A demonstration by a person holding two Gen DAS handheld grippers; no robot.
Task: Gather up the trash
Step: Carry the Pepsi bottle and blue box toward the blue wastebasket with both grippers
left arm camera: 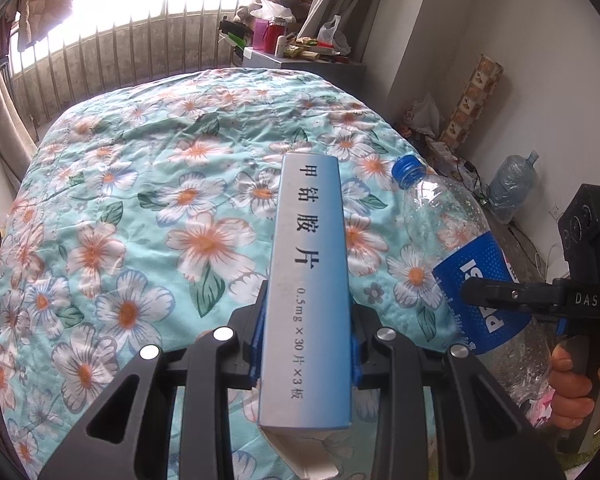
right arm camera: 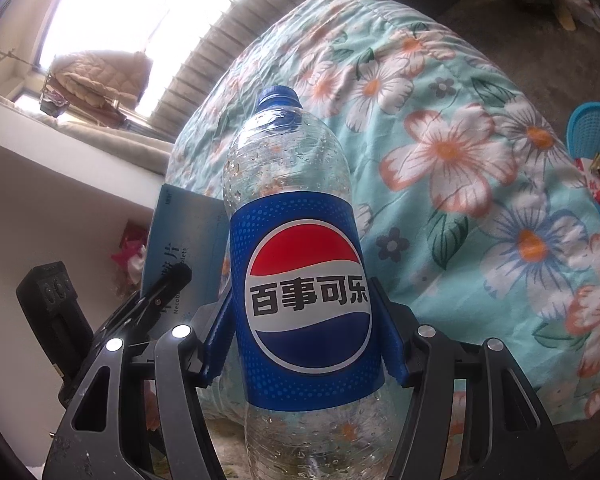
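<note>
My left gripper [left arm camera: 306,340] is shut on a long blue-and-white medicine box [left arm camera: 308,280], held above the floral bedspread; the box's near flap hangs open. My right gripper [right arm camera: 302,340] is shut on an empty clear Pepsi bottle [right arm camera: 296,248] with a blue cap and blue label, its blue pads pressing the label on both sides. In the left wrist view the bottle [left arm camera: 456,236] hangs to the right of the box, with the right gripper's finger across its label. In the right wrist view the box [right arm camera: 180,248] shows to the left behind the bottle.
A bed with a teal floral quilt [left arm camera: 160,200] fills the middle. A blue plastic basket [right arm camera: 596,160] with wrappers stands at the right edge of the right wrist view. A cluttered shelf [left arm camera: 300,52] stands beyond the bed, a large water jug [left arm camera: 512,184] on the floor at right.
</note>
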